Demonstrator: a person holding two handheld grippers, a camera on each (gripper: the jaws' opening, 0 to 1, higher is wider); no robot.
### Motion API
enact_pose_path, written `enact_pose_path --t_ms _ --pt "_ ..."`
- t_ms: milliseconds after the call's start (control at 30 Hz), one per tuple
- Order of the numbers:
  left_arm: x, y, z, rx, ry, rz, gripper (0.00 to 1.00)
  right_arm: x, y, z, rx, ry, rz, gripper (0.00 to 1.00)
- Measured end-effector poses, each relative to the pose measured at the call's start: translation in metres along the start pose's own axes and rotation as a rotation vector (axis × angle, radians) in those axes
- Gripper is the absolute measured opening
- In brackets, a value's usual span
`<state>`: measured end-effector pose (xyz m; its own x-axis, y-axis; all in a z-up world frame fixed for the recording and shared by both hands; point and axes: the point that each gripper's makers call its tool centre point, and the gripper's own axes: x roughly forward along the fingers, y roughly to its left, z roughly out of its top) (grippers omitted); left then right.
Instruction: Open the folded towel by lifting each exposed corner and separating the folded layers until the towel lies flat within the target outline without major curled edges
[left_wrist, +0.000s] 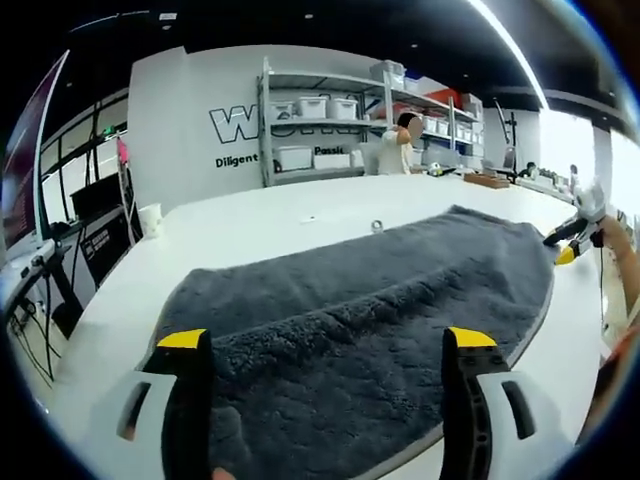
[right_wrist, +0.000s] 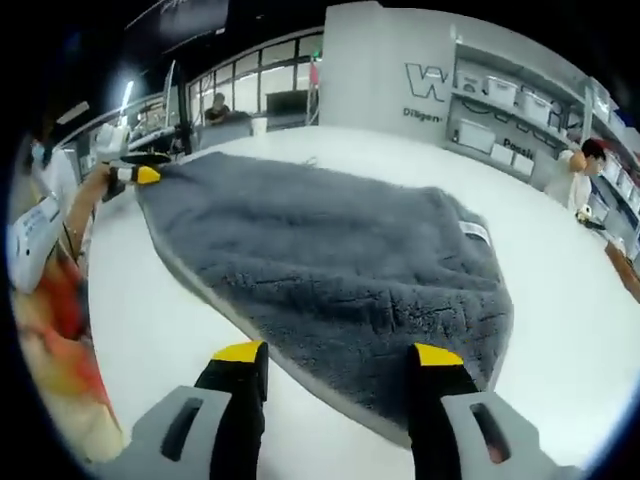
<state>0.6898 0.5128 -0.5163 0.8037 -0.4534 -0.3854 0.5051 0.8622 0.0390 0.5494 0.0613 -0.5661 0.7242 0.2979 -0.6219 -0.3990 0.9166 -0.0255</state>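
Nearby, cup (left_wrist: 150, 218) stands beyond towel (left_wrist: 360, 330).

Towel (left_wrist: 350, 310) near edge hidden behind left tool (left_wrist: 325, 345) (wall lettering shelf-blocked).

Partly hidden lettering is seen on the white wall (left_wrist: 190, 110): a large "W", with "Diligent" read beneath it.

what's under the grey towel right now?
The grey towel lies spread on the white table, which shows bare all around it. A paler edge layer runs along its near border. Anything beneath the middle, including a target outline, is covered.
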Motion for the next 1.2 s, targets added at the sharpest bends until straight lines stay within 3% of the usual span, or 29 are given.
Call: enact_pose_path --t_ms 267,667,933,1200 --pt "0.000 0.002 -0.004 0.002 0.015 0.006 0.92 -0.002 -0.003 -0.001 0.019 -0.018 0.001 0.36" --pt "-0.003 0.006 -0.004 0.001 0.015 0.020 0.91 -0.019 -0.005 -0.013 0.045 -0.027 0.018 0.30" --pt "-0.003 0.005 -0.008 0.006 0.026 0.016 0.91 -0.029 -0.009 -0.018 0.132 -0.048 0.038 0.25" --pt "-0.007 0.008 -0.010 -0.001 0.027 0.025 0.91 -0.032 -0.008 -0.020 0.157 -0.071 0.043 0.24"
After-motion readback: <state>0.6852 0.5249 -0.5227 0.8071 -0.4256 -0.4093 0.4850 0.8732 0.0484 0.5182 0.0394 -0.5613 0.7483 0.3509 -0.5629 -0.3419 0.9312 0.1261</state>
